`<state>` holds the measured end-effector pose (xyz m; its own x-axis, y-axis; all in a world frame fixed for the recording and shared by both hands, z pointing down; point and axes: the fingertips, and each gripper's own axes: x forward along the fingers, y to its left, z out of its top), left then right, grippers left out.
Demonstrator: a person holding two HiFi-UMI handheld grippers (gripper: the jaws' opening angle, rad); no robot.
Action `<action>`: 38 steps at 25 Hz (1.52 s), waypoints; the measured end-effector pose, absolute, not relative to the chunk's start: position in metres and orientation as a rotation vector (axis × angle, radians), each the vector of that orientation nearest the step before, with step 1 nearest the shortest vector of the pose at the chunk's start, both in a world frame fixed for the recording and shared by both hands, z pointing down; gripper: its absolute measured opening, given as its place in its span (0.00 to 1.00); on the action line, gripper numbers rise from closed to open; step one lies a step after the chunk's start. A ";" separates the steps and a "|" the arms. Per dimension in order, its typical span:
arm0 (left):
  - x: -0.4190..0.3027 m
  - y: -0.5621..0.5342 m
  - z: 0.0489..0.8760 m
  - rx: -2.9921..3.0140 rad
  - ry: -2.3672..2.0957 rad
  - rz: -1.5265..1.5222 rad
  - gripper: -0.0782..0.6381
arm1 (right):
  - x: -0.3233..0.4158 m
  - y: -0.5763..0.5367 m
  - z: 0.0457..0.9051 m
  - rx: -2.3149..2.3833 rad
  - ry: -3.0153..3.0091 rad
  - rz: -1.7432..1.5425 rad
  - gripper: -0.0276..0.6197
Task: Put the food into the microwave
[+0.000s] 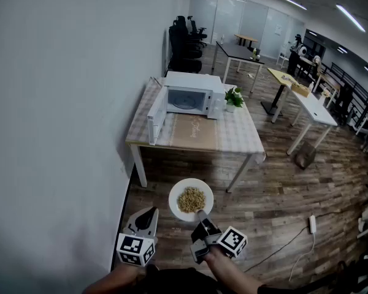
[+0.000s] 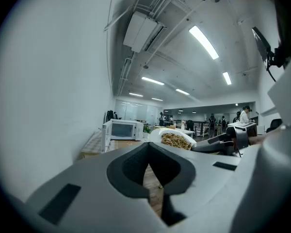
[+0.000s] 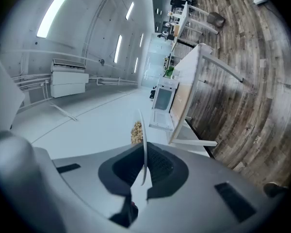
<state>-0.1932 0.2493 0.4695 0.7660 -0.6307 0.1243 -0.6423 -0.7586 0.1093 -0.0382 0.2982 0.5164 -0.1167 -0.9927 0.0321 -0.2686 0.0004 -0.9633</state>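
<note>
A white plate (image 1: 176,208) heaped with brownish food (image 1: 191,199) hangs over the wooden floor, short of the table. My right gripper (image 1: 200,216) is shut on its near rim. In the right gripper view that rim (image 3: 142,130) stands edge-on between the jaws, the food (image 3: 136,131) to its left. My left gripper (image 1: 148,216) floats left of the plate, shut and holding nothing; its tips (image 2: 148,143) meet. The white microwave (image 1: 187,100) stands at the back of the table with its door (image 1: 156,116) swung open to the left. It also shows far off as the microwave (image 2: 122,129) and sideways as the microwave (image 3: 163,98).
The checked-cloth table (image 1: 233,136) stands against a white wall on the left. A small potted plant (image 1: 234,97) sits right of the microwave. A power strip (image 1: 313,224) and its cable lie on the floor at right. More desks (image 1: 306,103) and chairs fill the room beyond.
</note>
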 end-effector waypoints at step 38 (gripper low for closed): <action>-0.227 0.205 0.439 2.827 -0.935 0.052 0.12 | -0.069 0.254 0.500 -1.360 1.449 -1.178 0.07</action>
